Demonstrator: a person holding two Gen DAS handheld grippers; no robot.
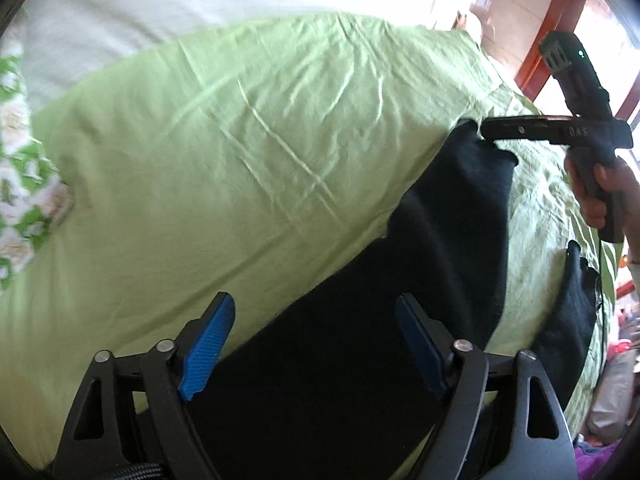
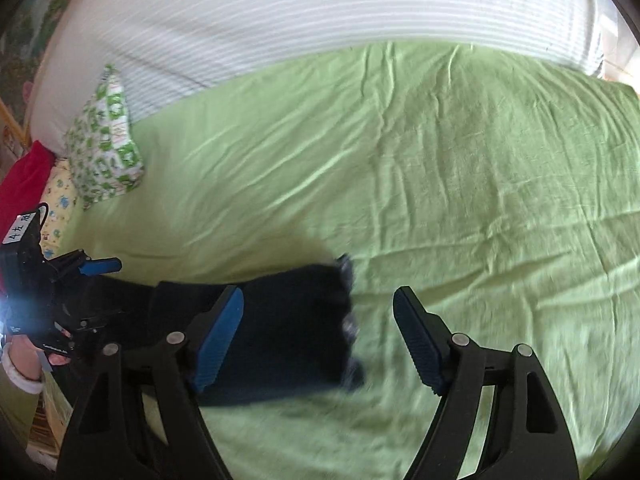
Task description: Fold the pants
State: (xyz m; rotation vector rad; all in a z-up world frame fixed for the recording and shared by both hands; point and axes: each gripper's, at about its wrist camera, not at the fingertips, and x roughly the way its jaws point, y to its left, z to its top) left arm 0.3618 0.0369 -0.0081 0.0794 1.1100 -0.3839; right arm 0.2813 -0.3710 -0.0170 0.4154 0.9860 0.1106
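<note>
Black pants (image 1: 360,352) lie folded in a long strip on a light green bed sheet (image 1: 224,152). My left gripper (image 1: 316,344) is open, its blue pads (image 1: 208,348) spread just above the near end of the pants. My right gripper shows from the side (image 1: 516,128) over the far end, next to the cloth. In the right wrist view my right gripper (image 2: 320,340) is open above the pants' end (image 2: 288,320), left pad over the cloth, right pad over the sheet. The left gripper (image 2: 100,266) shows at the far left, open.
A white striped quilt (image 2: 320,32) lies across the far side of the bed. A green-patterned pillow (image 2: 104,148) and a red item (image 2: 24,184) sit at the left. A red wooden frame (image 1: 556,28) stands beyond the bed. Another dark cloth (image 1: 572,308) hangs at the sheet's right edge.
</note>
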